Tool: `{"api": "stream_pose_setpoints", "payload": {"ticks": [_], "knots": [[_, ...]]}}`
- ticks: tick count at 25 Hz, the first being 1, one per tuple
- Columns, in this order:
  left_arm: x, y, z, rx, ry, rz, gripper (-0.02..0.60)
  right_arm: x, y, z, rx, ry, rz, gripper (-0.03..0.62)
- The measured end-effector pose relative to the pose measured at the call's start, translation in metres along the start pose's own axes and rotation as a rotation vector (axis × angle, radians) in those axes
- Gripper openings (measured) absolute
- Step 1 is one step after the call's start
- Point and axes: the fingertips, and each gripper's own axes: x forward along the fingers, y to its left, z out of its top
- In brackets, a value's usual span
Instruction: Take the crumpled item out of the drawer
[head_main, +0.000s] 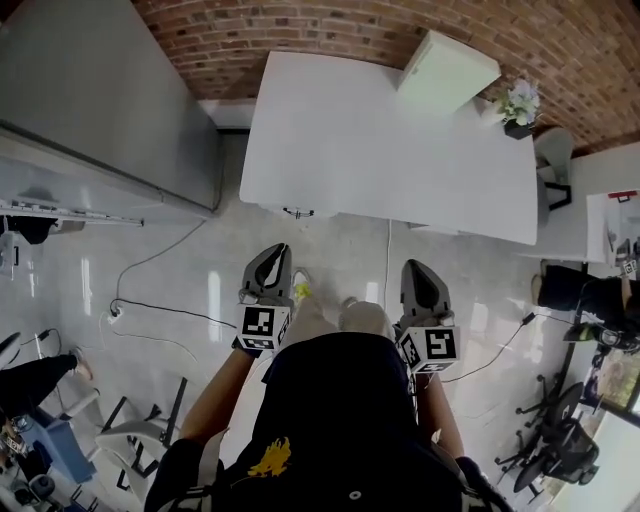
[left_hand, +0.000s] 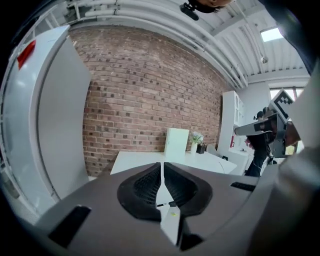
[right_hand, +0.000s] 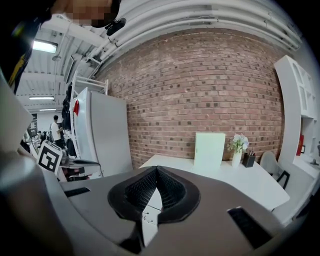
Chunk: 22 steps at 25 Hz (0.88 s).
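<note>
Head view first: it's the only one giving me both tools at once, left claw (head_main: 272, 250) and right claw (head_main: 420, 266), held out side by side over the pale floor (head_main: 180, 270). It's also the only one showing the cables (head_main: 150, 312) trailing across that floor. Ahead stands the white desk (head_main: 380, 150), well apart from both tips, against the brick wall (head_main: 300, 30).

The left gripper view adds the tall grey cabinet (left_hand: 60, 115) on its left side, and the other claw's marker cube (left_hand: 282, 100) at its right edge. The right gripper view shows what the head view barely resolves: a dark pen pot (right_hand: 248, 159) just beside the flower vase (right_hand: 237, 147), and a white shelf unit (right_hand: 300, 100) on the far right.

Claws now. The left one is pressed together, pads meeting along one thin line with nothing between them. The right one is the same: pinched closed, empty, touching nothing.

The count: two claws, one desk, one upright white box (head_main: 448, 70) at its far edge, one vase, one pen pot.

The crumpled item shows in no view, so I can't tell where it lies. I can't make out a drawer for certain either. There's only a small dark fitting (head_main: 298, 212) under the desk's near edge.
</note>
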Motion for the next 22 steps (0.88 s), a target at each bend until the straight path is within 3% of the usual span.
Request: {"api": "stream_pose_setpoints", "payload": {"ticks": [2,6,11,13,14,15,16,19,22], "knots": [[0.013,0.012,-0.034,-0.055,0.056,0.009,0.021,0.009,0.008,-0.010,-0.009,0.035,0.021,0.026],[0.049,0.037,-0.114,-0.084,0.215,0.058,0.021,0.032,0.012,-0.034,-0.045,0.095,0.039,0.027],[0.093,0.070,-0.196,-0.261,0.363,0.144,0.023,0.079,0.013,-0.069,-0.078,0.143,0.097,0.028],[0.108,0.080,-0.231,-0.382,0.400,0.177,0.028,0.094,0.018,-0.086,-0.076,0.161,0.128,0.028],[0.116,0.083,-0.248,-0.462,0.401,0.178,0.061,0.101,0.022,-0.095,-0.068,0.165,0.142,0.028],[0.127,0.085,-0.263,-0.559,0.383,0.161,0.116,0.108,0.024,-0.105,-0.064,0.169,0.153,0.028],[0.141,0.085,-0.276,-0.671,0.346,0.134,0.132,0.116,0.024,-0.116,-0.064,0.175,0.161,0.028],[0.161,0.091,-0.317,-0.991,0.244,0.115,0.133,0.125,0.033,-0.140,-0.053,0.205,0.182,0.028],[0.164,0.111,-0.371,-1.131,0.206,0.174,0.134,0.125,0.050,-0.173,-0.044,0.245,0.211,0.027]]}}
